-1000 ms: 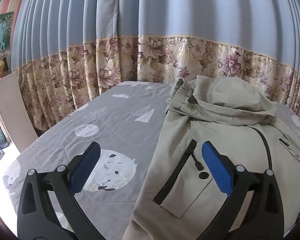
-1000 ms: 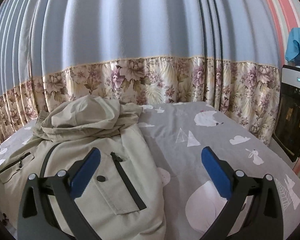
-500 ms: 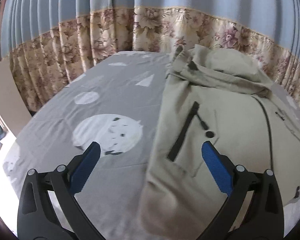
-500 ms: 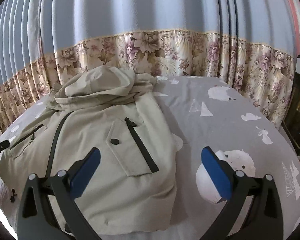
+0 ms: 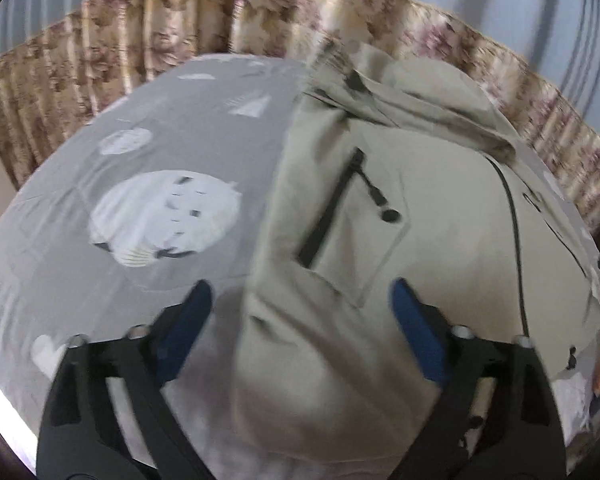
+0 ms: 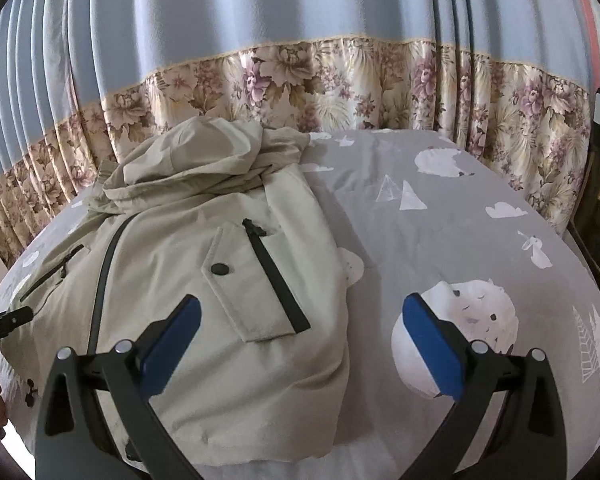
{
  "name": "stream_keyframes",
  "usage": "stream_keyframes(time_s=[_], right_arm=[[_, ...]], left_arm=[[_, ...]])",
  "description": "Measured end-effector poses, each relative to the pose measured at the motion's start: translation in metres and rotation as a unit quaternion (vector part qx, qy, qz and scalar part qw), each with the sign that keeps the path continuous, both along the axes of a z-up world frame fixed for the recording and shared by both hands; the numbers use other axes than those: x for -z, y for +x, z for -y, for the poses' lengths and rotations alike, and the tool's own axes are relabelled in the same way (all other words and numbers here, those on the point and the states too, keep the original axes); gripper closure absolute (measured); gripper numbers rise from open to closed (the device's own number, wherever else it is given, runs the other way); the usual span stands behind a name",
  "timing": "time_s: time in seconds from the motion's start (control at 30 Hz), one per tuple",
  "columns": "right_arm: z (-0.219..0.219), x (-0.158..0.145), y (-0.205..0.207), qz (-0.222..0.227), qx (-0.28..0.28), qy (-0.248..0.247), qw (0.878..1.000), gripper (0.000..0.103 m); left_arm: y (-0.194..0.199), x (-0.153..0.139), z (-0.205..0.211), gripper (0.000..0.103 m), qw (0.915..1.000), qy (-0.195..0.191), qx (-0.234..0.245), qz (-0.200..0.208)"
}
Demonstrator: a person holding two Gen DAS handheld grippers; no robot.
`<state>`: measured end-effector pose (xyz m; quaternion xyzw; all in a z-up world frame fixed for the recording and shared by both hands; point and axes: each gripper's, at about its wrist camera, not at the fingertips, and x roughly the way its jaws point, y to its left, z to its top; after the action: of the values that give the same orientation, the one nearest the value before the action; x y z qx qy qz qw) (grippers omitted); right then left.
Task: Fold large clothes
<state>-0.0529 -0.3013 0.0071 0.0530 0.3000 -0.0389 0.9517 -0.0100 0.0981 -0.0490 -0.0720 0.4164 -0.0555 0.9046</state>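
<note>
Currently the beige jacket (image 6: 204, 280) lies flat, front up, on the bed (image 6: 460, 240) with its grey patterned sheet, hood toward the curtain (image 6: 300, 40). Left gripper (image 5: 300, 316) is spread over the jacket's lower side edge, jaws just been closing, fabric between but pads not pressing it. Right gripper (image 6: 300, 320) is spread wide above the opposite lower edge, holding nothing.

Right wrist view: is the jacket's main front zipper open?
No, the jacket lies flat on the bed sheet with its dark front zipper running closed up to the hood.
</note>
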Motion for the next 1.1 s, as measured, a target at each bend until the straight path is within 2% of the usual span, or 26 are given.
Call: stream_keyframes(time_s=[0.03, 0.17, 0.33, 0.4, 0.47, 0.53, 0.57, 0.6, 0.63, 0.67, 0.7, 0.77, 0.83, 0.9, 1.0, 1.1], right_arm=[[-0.001, 0.001, 0.001, -0.005, -0.002, 0.000, 1.000, 0.002], [-0.005, 0.007, 0.008, -0.033, -0.009, -0.011, 0.999, 0.003], [-0.004, 0.019, 0.011, -0.073, -0.017, 0.000, 0.997, 0.015], [0.002, 0.026, 0.012, -0.091, -0.028, 0.030, 0.995, 0.043], [0.002, 0.030, 0.014, -0.100, -0.036, 0.039, 0.994, 0.048], [-0.002, 0.031, 0.015, -0.104, -0.038, 0.030, 0.993, 0.051], [-0.005, 0.031, 0.015, -0.103, -0.043, 0.026, 0.993, 0.057], [-0.005, 0.031, 0.014, -0.100, -0.046, 0.025, 0.994, 0.069], [-0.007, 0.031, 0.011, -0.095, -0.047, 0.023, 0.994, 0.075], [-0.007, 0.030, 0.010, -0.094, -0.046, 0.023, 0.994, 0.081], [-0.006, 0.030, 0.009, -0.096, -0.048, 0.024, 0.994, 0.081], [-0.004, 0.032, 0.013, -0.103, -0.052, 0.035, 0.993, 0.081], [-0.003, 0.031, 0.015, -0.107, -0.055, 0.038, 0.992, 0.076], [-0.001, 0.030, 0.016, -0.108, -0.056, 0.045, 0.992, 0.079], [0.002, 0.025, 0.017, -0.099, -0.064, 0.059, 0.991, 0.089], [0.002, 0.017, 0.021, -0.094, -0.073, 0.061, 0.991, 0.090]], left_arm=[[0.002, 0.002, 0.005, 0.024, 0.9999, -0.003, 0.014, -0.010], [-0.001, 0.002, 0.020, 0.033, 0.9990, 0.038, 0.024, -0.005], [0.001, 0.002, 0.013, 0.035, 0.9995, 0.026, 0.016, -0.008], [0.001, 0.002, 0.011, 0.035, 0.9997, 0.021, 0.011, -0.007], [0.003, 0.002, 0.013, 0.036, 0.9996, 0.027, 0.009, -0.006], [0.004, 0.001, 0.014, 0.041, 0.9995, 0.030, 0.011, -0.006], [0.005, 0.001, 0.015, 0.047, 0.9995, 0.029, 0.012, -0.006], [0.005, 0.000, 0.014, 0.055, 0.9995, 0.030, 0.009, -0.006], [0.006, -0.001, 0.012, 0.057, 0.9996, 0.023, 0.010, -0.008], [0.006, -0.001, 0.010, 0.066, 0.9997, 0.016, 0.016, -0.008], [0.005, -0.003, 0.009, 0.074, 0.9996, 0.010, 0.026, -0.007], [0.006, -0.005, 0.011, 0.080, 0.9993, 0.009, 0.036, -0.008], [0.006, -0.008, 0.016, 0.084, 0.9988, 0.020, 0.045, -0.006], [0.006, -0.014, 0.021, 0.090, 0.9982, 0.023, 0.055, 0.001], [0.007, -0.025, 0.019, 0.092, 0.9976, 0.010, 0.068, 0.008], [0.012, -0.038, 0.015, 0.092, 0.9968, -0.013, 0.078, 0.013]])
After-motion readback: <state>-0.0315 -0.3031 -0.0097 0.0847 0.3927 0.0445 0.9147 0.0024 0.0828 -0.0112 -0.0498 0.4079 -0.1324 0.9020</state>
